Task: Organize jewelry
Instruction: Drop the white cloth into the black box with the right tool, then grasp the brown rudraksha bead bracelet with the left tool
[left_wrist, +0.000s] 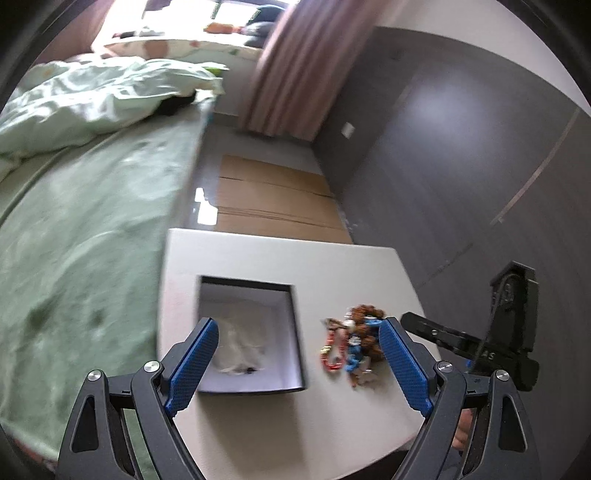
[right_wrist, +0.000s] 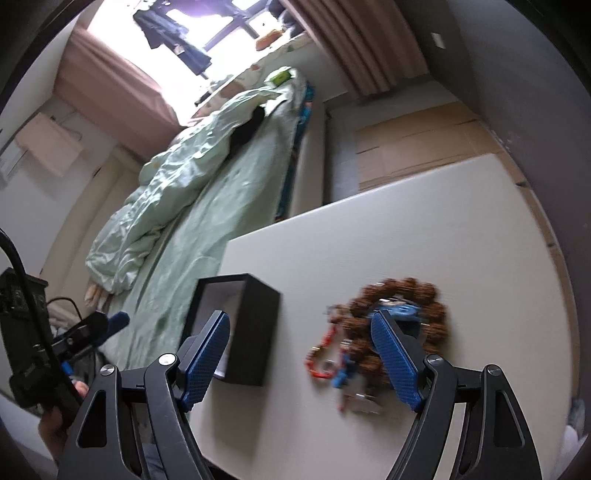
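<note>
In the left wrist view, the left gripper (left_wrist: 297, 332) rises from the bottom of the frame with its blue-padded jaws spread wide and nothing between them. Beyond its jaws lies the white desk (left_wrist: 280, 254). An open black box (left_wrist: 251, 336) with a white lining sits left of centre on the desk, and some pale crumpled material lies inside it. To the right of the box, apart from it, a heap of jewelry (left_wrist: 351, 345) rests on the desk: a brown beaded bracelet (left_wrist: 365, 314) at the top, a red beaded strand (left_wrist: 332, 350) on the left side, and blue pieces in the middle. The heap lies just beside the right-hand pad in the frame; whether they touch is unclear. The right gripper (left_wrist: 443, 332) shows as a black shape at the right edge.

In the right wrist view, the right gripper (right_wrist: 301, 343) likewise stands open, its jaws wide apart and empty. The black box (right_wrist: 240, 325) sits lower centre-left, and the jewelry heap (right_wrist: 369, 339) is lower centre-right, with the brown bracelet (right_wrist: 402, 291) ringing its upper part. The picture is blurred there, so small pieces cannot be told apart. The left gripper (right_wrist: 110, 323) appears at the lower left edge. A bed (right_wrist: 192, 206) with pale green bedding fills the left side, and flattened cardboard (right_wrist: 417, 147) lies on the floor beyond the desk (right_wrist: 406, 229).
</note>
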